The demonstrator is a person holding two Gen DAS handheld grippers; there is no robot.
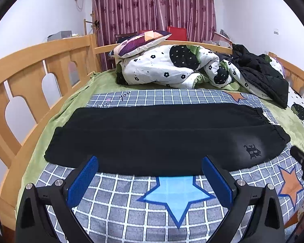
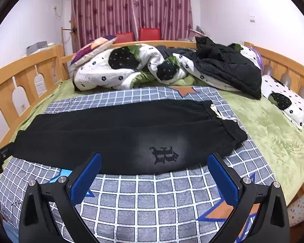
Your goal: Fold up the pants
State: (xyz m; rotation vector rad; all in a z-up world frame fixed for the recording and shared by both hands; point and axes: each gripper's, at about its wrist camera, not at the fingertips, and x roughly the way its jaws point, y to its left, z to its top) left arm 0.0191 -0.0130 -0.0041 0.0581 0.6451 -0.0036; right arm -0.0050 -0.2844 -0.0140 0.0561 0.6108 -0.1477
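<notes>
Here, in the left wrist view, the black pants (image 1: 164, 137) are seen laid flat across a grey checked blanket (image 1: 131, 198) on the bed, lengthwise from left to right, with one leg folded over the other. The waistband is turned to the right, and an embroidered emblem (image 1: 252, 151) is shown near that end. The left tool (image 1: 150, 165) is held wide apart and empty, its blue pads (image 1: 83, 182) poised just at the near edge of the pants. A light blue star (image 1: 178, 194) is printed on the blanket between the pads. The right tool (image 1: 303, 160) is partly glimpsed at the right edge.

In the right wrist view, the pants (image 2: 121, 137) are seen from nearer the waistband, where a white drawstring (image 2: 223, 114) is exposed. The right tool (image 2: 154, 163) is likewise spread wide with nothing gripped, near the emblem (image 2: 164, 155). A crumpled floral quilt (image 2: 119, 70) and a black jacket (image 2: 227, 66) are piled behind, well apart from the pants.
</notes>
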